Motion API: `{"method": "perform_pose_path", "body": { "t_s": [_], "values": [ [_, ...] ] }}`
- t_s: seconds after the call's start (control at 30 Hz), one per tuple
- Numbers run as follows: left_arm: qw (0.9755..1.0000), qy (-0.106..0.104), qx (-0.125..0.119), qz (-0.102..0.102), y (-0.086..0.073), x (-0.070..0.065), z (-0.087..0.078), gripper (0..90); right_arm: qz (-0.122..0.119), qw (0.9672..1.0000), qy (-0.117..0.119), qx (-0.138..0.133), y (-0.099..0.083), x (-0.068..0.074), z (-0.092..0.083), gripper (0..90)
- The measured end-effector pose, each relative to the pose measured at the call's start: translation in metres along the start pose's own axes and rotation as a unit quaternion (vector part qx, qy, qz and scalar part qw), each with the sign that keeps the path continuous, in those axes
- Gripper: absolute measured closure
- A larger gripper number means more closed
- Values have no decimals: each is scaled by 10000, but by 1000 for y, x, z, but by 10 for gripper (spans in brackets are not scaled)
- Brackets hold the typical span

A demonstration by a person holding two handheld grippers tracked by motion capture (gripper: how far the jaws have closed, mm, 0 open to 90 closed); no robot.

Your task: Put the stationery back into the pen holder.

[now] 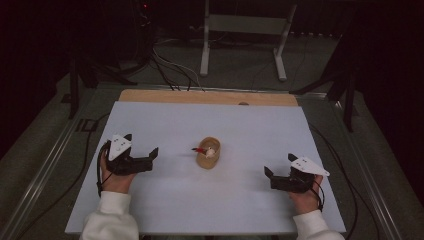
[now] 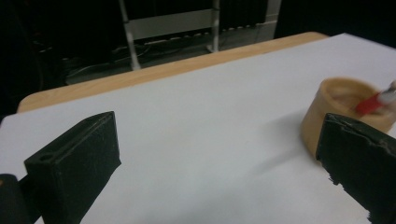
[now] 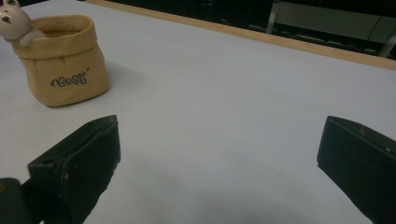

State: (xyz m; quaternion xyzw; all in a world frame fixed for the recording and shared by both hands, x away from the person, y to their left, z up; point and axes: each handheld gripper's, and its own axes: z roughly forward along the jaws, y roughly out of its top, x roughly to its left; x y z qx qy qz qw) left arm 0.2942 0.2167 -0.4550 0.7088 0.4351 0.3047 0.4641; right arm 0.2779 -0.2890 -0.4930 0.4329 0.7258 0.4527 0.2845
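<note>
A person sits at a desk [image 1: 150,200] covered by a pale sheet, holding a gripper in each hand. The left gripper [image 1: 142,156] rests on the sheet at the person's left, its fingers [image 2: 74,163] spread wide with nothing between them. The right gripper [image 1: 270,176] rests at the person's right, its fingers [image 3: 77,163] likewise spread wide and empty.

Near the middle of the desk, between the two grippers and apart from both, stands a small tan pot [image 1: 208,153] shaped like a paper bag with a rolled rim. It stands upright. In the right gripper view the pot [image 3: 65,60] bears dark lettering on its side, and a small pale animal figure [image 3: 11,21] leans over its rim. In the left gripper view the pot [image 2: 327,112] sits just beyond the right-hand finger, and a red-and-white object [image 2: 376,100] pokes out over its rim; it is too blurred to identify.

Beyond the desk's wooden far edge [image 1: 207,96], a pale metal stand [image 1: 245,30] and cables [image 1: 170,70] lie on the floor.
</note>
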Motion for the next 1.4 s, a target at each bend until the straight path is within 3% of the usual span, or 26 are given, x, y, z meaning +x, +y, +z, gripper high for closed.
{"method": "perform_pose_path", "body": {
  "t_s": [0.47,1.0,1.4],
  "values": [
    [9997,232,-41,-31,-36,9,-21,2,12,9999,42,-117,-2,2,-3,0],
    [9996,203,-87,-163,-49,16,-36,3,44,9999,35,-130,-6,1,-7,0],
    [9993,249,-13,-281,-54,21,-35,3,5,10000,-1,31,-8,1,-3,0]
  ]
}}
